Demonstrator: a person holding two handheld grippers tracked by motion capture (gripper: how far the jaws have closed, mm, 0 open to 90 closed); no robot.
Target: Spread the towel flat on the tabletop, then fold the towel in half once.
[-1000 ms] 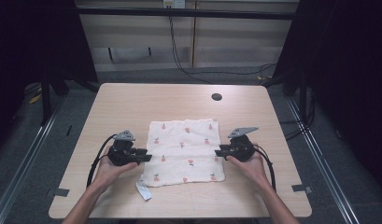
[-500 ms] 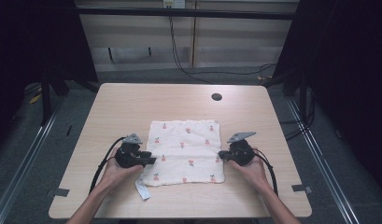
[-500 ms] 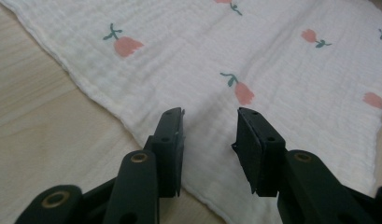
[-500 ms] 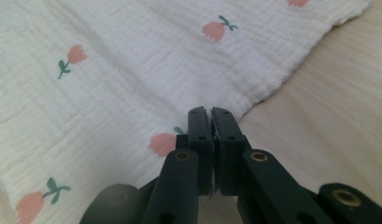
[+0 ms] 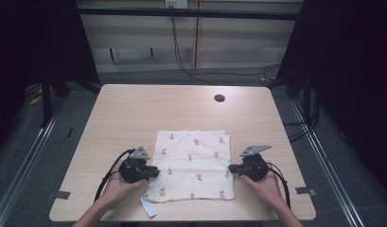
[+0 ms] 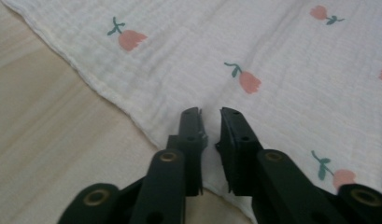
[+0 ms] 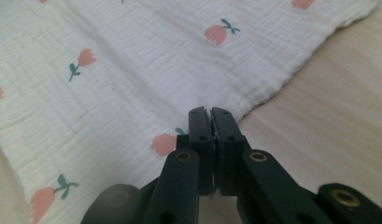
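A white cloth [image 5: 193, 165] printed with small pink tulips lies flat on the wooden table [image 5: 134, 109], near the front edge. My left gripper [image 5: 155, 172] lies at its left edge. In the left gripper view, the left gripper [image 6: 210, 112] has a narrow gap between its jaws, which have just been closing over the cloth [image 6: 272, 56]; the fabric looks flat in the gap. My right gripper [image 5: 231, 168] sits at the cloth's right edge. In the right gripper view, the right gripper [image 7: 210, 109] has its jaws pressed together on the hem of the cloth [image 7: 132, 70].
A dark round hole [image 5: 219, 98] marks the table's far side. A white label [image 5: 148, 208] sticks out from the cloth's near left corner. Cables trail from both grippers toward the person. Metal frame rails flank the table.
Both hands have drawn back toward the person. The cloth has slid a little toward the table's front edge with them. The right gripper's jaws have shut and the left's have narrowed.
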